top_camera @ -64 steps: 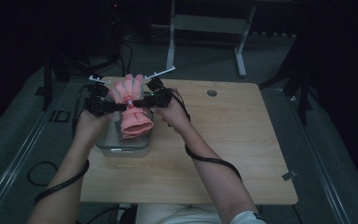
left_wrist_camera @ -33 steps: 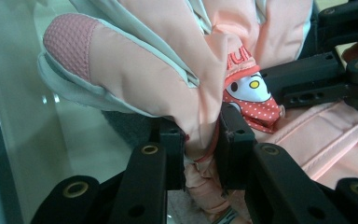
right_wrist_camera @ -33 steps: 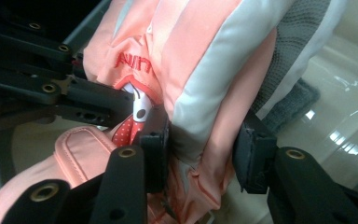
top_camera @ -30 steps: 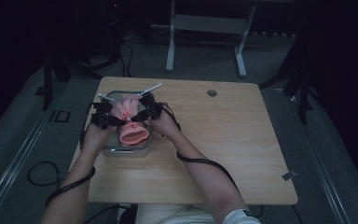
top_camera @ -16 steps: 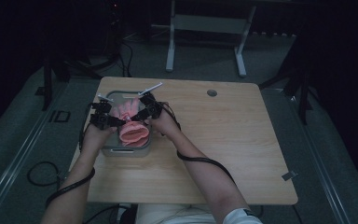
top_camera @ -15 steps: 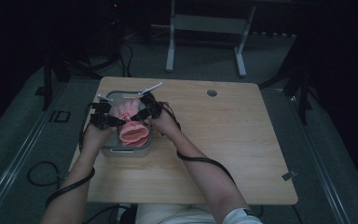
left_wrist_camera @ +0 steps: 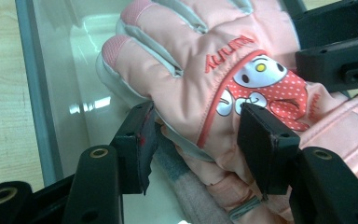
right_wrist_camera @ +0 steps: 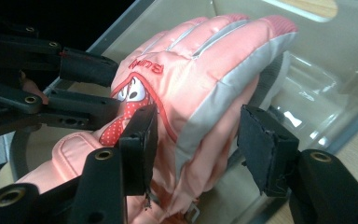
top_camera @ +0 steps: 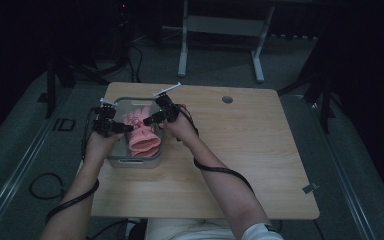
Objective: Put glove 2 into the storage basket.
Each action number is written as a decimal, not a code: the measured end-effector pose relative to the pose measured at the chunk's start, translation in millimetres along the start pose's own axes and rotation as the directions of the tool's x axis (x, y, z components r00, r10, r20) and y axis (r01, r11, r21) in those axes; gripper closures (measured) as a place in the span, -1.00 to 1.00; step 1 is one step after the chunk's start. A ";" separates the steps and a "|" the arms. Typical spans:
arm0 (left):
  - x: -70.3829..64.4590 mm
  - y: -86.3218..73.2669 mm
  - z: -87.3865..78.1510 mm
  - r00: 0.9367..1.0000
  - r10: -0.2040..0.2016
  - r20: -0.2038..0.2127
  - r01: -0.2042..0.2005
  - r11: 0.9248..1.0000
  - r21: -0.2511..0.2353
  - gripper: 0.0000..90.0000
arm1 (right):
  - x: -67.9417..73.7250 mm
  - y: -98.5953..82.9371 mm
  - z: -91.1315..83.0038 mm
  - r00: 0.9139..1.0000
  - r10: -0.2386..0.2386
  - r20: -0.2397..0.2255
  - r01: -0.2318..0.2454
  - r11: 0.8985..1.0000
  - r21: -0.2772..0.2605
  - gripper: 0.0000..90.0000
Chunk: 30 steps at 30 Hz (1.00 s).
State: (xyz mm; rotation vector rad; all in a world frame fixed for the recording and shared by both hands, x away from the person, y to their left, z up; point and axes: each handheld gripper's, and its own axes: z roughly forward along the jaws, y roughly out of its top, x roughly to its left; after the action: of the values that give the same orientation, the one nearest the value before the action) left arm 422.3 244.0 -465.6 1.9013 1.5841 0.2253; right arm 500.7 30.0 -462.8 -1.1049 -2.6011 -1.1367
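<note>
A pink ski glove (top_camera: 141, 132) was being lowered into a clear plastic bin (top_camera: 152, 161) at the table's (top_camera: 260, 165) left side. The left gripper (left_wrist_camera: 193, 140) stood with its jaws wide about the glove's left edge, and the right gripper (right_wrist_camera: 193, 137) likewise about the opposite edge; firm pinching could not be told. The step would be done best if both edges were freed together, low in the bin. The glove's long axis ran near to far, fingers pointing far, cuff nearest.

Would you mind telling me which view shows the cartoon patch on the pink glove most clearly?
The left gripper view: the cartoon patch on the pink glove faces the camera, nearly whole. The right gripper view catches it sideways, partly behind a finger. The high view blurs it.
</note>
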 end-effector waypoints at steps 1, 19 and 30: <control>-0.7 0.4 -1.4 1.000 0.003 0.001 -0.003 1.000 0.000 0.01 | -0.8 -0.2 -2.0 1.000 -0.001 0.000 0.001 1.000 -0.001 0.06; -12.9 8.1 -28.7 0.999 0.054 0.011 -0.053 0.996 -0.079 0.00 | 6.9 -1.3 -36.2 0.998 -0.042 -0.036 0.039 0.997 -0.072 -0.01; -57.3 0.1 -42.4 0.983 0.175 0.059 -0.168 0.980 -0.109 -0.01 | 1.1 -17.0 -52.5 0.997 -0.059 -0.058 0.057 0.997 -0.045 -0.35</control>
State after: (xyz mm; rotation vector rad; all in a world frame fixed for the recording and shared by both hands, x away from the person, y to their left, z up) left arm 385.9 206.2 -417.3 1.9441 1.3387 0.3070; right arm 478.9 -12.4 -435.0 -0.9940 -2.5913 -1.2236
